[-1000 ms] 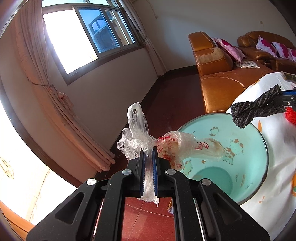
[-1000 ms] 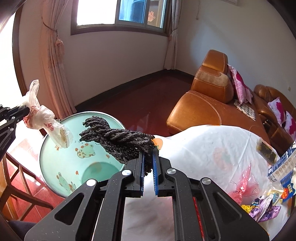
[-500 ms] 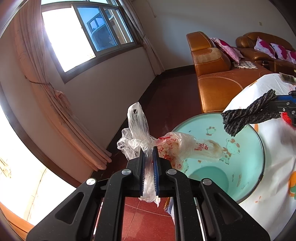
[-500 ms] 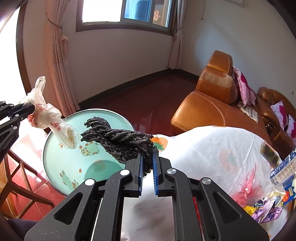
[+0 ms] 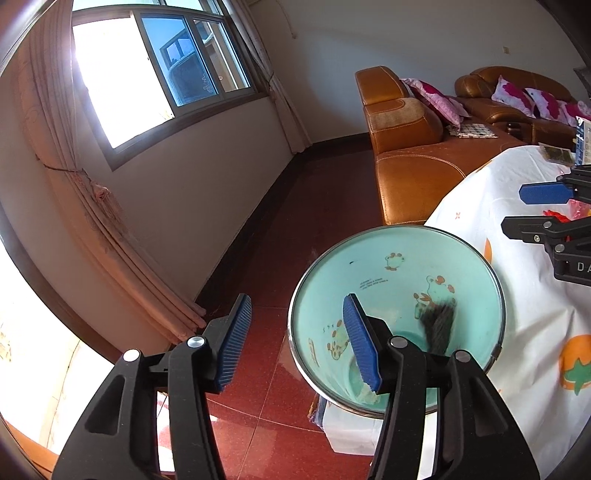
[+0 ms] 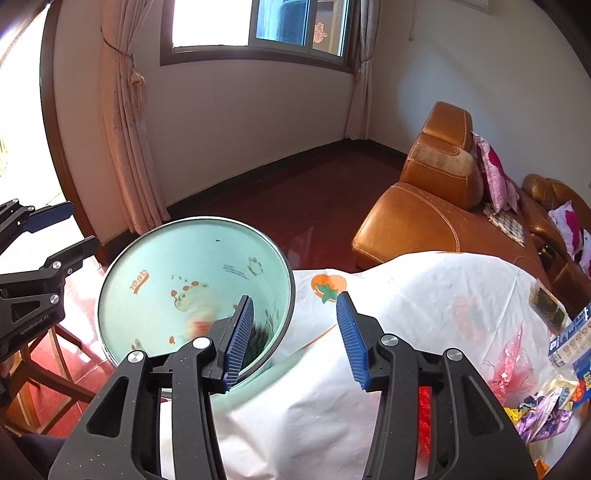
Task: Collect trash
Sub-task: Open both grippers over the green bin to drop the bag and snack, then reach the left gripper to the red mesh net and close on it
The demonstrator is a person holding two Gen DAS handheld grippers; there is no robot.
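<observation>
Sunlight is pouring through a sliding window (image 5: pixel 159 70) into a room with a red tiled floor (image 5: pixel 266 413), peach curtains (image 6: pixel 127 122) and an orange leather sofa (image 6: pixel 428 206). Beside it, a bench (image 6: pixel 424 295) is wearing a white cloth printed with orange fruit.

Both tools have just been opening. The left hand-held gripper (image 5: pixel 297 341) is standing released above a mint-green bin (image 5: pixel 369 258), with nothing between its blue pads; the crumpled plastic bag it was pinching a second ago is gone from its jaws. The right hand-held gripper (image 6: pixel 295 336) is likewise released and empty, and the dark twisted rope (image 5: pixel 437 325) it was carrying is now dropping, blurred, inside the bin. A pale reddish blur (image 6: pixel 199 325) lower in the bin is probably the bag.

So 2 pieces of trash are going in together, and both tools are becoming free to reach again. More litter is waiting on the bench: a heap of coloured wrappers (image 6: pixel 539 406), a pink bag (image 6: pixel 513 362) and a dark packet (image 6: pixel 546 306).

Readable writing: "GenRobot.AI" on the left tool's body (image 6: pixel 35 325), orange lettering like "1996" on the bin wall (image 6: pixel 138 282), and a red Chinese paper character (image 6: pixel 320 32) on the window glass. Small print inside the bin is too fine to read.
</observation>
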